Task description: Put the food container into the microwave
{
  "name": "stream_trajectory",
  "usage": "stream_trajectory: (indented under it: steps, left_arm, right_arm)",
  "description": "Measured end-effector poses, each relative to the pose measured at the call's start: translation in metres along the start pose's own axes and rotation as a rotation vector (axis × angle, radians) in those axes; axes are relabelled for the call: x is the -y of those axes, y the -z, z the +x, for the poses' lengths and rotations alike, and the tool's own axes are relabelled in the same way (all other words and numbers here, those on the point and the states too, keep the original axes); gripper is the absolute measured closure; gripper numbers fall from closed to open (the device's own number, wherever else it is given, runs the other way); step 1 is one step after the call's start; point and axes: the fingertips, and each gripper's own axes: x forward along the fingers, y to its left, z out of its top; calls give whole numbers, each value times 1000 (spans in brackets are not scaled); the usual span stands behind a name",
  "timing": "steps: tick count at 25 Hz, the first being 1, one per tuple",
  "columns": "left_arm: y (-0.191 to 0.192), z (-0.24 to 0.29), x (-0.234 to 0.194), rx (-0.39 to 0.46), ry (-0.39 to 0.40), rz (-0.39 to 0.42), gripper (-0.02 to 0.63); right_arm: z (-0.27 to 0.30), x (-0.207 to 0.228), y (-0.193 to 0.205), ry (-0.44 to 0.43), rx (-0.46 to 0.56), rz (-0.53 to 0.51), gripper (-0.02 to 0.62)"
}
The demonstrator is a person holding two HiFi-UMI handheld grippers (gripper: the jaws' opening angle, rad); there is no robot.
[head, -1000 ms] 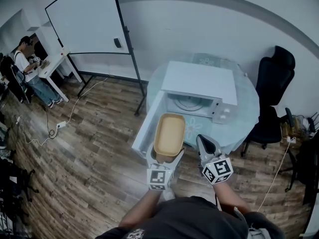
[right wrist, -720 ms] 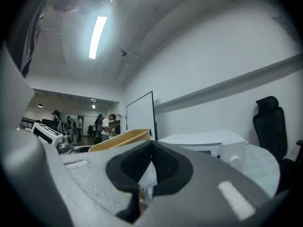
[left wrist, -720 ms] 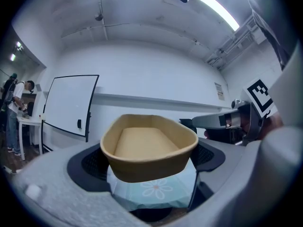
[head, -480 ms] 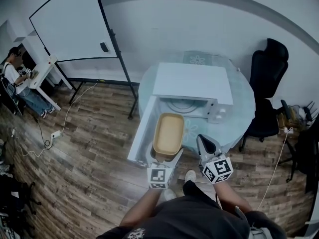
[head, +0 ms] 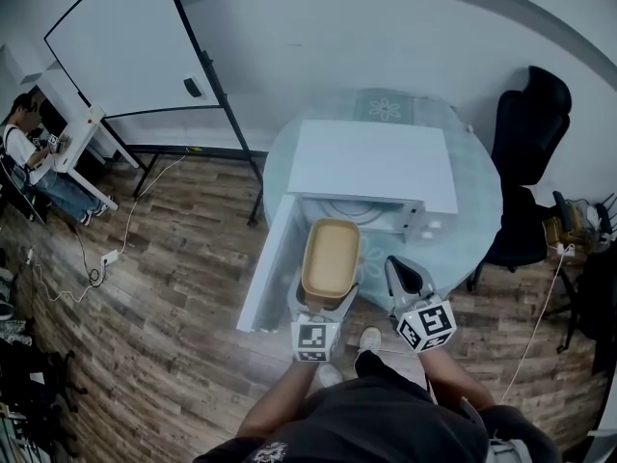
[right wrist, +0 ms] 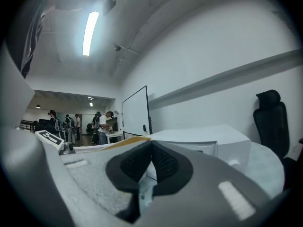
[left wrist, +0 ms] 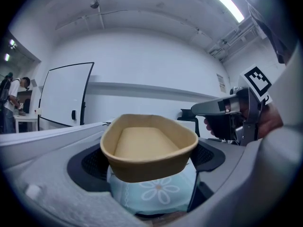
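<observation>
The left tongs [head: 322,307] are gripping the near end of the tan food container [head: 331,257], holding it just before the open microwave [head: 376,162] on the round worktop [head: 479,186]. The right tongs [head: 402,276] are hanging closed, empty, beside it.

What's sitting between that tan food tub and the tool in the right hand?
Nothing stands there. In the head view, only bare flower-patterned tabletop shows between the food container and the right tool.
</observation>
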Motion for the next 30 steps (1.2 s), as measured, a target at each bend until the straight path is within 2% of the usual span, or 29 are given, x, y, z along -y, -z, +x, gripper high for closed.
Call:
stream_trajectory:
  steps: [11, 17, 30]
  left_arm:
    - [36, 59, -2, -84, -14, -31, 78]
    - [54, 90, -11, -105, -20, -28, 78]
    - [97, 145, -25, -171, -34, -36, 78]
  right_arm:
    - [37, 44, 43, -25, -92, 29, 594]
    - [60, 65, 58, -43, -108, 29, 594]
    - [102, 97, 121, -64, -206, 86, 594]
